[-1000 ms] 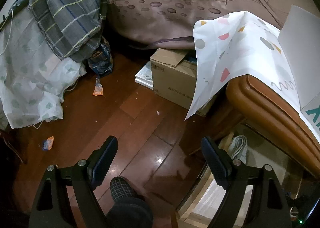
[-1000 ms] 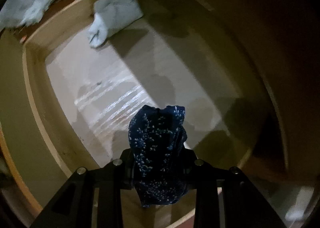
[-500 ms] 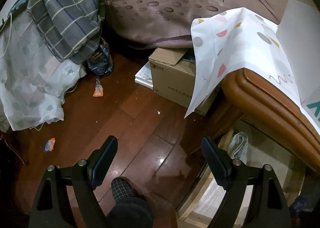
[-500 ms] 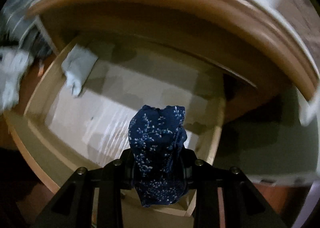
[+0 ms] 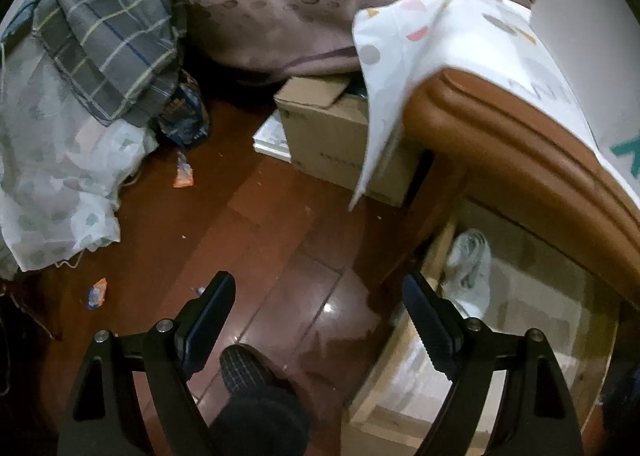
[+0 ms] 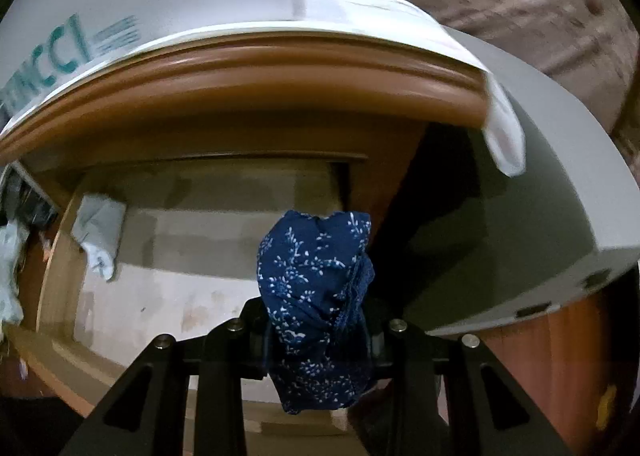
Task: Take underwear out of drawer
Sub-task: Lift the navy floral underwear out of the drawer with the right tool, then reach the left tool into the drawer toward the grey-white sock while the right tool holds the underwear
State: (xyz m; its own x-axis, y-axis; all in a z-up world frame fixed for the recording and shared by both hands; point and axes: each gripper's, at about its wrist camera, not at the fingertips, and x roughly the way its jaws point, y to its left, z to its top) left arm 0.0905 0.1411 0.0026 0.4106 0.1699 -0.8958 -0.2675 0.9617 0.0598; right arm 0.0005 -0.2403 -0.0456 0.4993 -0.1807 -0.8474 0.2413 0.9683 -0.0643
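My right gripper (image 6: 316, 332) is shut on dark blue underwear with a white floral print (image 6: 316, 280), held above the front of the open wooden drawer (image 6: 60, 240). A pale folded garment (image 6: 100, 228) lies in the drawer's far left corner; it also shows in the left wrist view (image 5: 470, 268). My left gripper (image 5: 318, 320) is open and empty, held above the wood floor beside the drawer's left edge (image 5: 400, 348).
The brown cabinet top (image 6: 248, 75) overhangs the drawer, covered by a white patterned cloth (image 5: 432, 39) and a white box (image 6: 140, 3). A cardboard box (image 5: 340, 135), plaid bedding (image 5: 112, 27), a white sheet (image 5: 48, 167) and wrappers (image 5: 184, 175) lie around the floor. A slippered foot (image 5: 248, 372) is below the left gripper.
My right gripper has lifted the blue underwear up and back out of the drawer, so the cabinet top has come into view. My left gripper has barely moved.
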